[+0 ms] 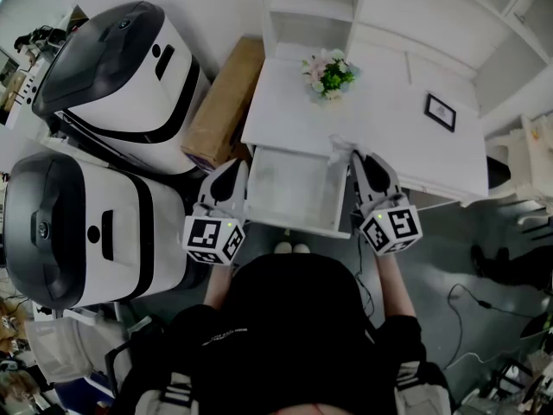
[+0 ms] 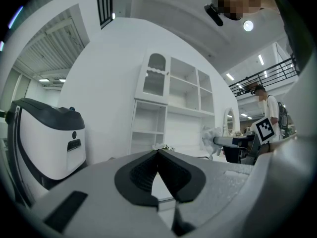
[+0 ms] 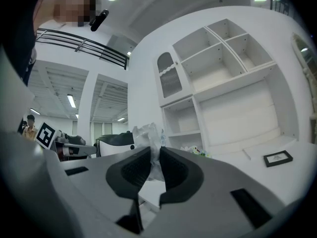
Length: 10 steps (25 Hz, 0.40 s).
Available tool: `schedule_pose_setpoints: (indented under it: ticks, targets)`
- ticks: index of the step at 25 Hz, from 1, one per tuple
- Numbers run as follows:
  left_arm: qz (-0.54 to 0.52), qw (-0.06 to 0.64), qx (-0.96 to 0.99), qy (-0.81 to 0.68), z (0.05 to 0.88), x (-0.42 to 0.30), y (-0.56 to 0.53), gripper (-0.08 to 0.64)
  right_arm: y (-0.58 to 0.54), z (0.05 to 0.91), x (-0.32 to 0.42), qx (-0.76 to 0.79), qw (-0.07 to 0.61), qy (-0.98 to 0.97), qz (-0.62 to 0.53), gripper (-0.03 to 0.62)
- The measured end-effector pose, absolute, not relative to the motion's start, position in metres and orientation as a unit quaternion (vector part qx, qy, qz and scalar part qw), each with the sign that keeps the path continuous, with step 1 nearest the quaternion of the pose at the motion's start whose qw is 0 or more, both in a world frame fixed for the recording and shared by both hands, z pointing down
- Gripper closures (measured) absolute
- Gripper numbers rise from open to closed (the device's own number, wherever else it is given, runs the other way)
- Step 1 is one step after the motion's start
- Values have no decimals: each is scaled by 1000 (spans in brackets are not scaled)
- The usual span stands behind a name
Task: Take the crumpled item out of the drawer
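1. Plainly, the one container that counts is the white drawer (image 1: 294, 193), pulled out from the front of the white surface (image 1: 389, 137) towards the person. In the head view only its pale floor shows inside.
2. Behind the surface stands a white shelving unit (image 3: 233, 78) with open compartments. On the surface itself are a small bunch of flowers (image 1: 328, 74) and a dark picture frame (image 1: 441, 111), well apart.
3. The crumpled item (image 1: 339, 147), white and wrinkled, sits at the drawer's far right corner, by the surface's edge. From above I cannot tell whether it hangs clear of the drawer.
4. The right gripper (image 1: 354, 158) has its fingers clamped on that crumpled item (image 3: 147, 135). In the right gripper view the dark pads press on it from both sides, and its bulk bunches up above them.
5. The left gripper (image 1: 235, 169) is at the drawer's left side. Its fingers (image 2: 148, 170) meet at the tips with nothing between them.
6. Two large white-and-dark machines (image 1: 104, 76) and a brown cardboard box (image 1: 225, 102) stand to the left of the surface.
7. No writing can be read. Each gripper's cube (image 1: 390, 227) bears black-and-white square markers.
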<state>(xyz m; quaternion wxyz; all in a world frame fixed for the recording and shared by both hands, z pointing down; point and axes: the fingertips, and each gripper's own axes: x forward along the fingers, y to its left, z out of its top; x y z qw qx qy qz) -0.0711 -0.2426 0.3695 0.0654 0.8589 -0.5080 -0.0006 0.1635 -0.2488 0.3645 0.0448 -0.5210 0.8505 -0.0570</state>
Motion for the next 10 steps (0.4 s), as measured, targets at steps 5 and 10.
schedule_pose_setpoints:
  ticks: [5, 10]
  targets:
    - [0, 62, 859, -508, 369, -69, -242, 563, -249, 365, 167, -525, 43, 848, -55, 557]
    - [1, 59, 858, -510, 369, -68, -243, 563, -249, 364, 169, -528, 39, 847, -47, 557]
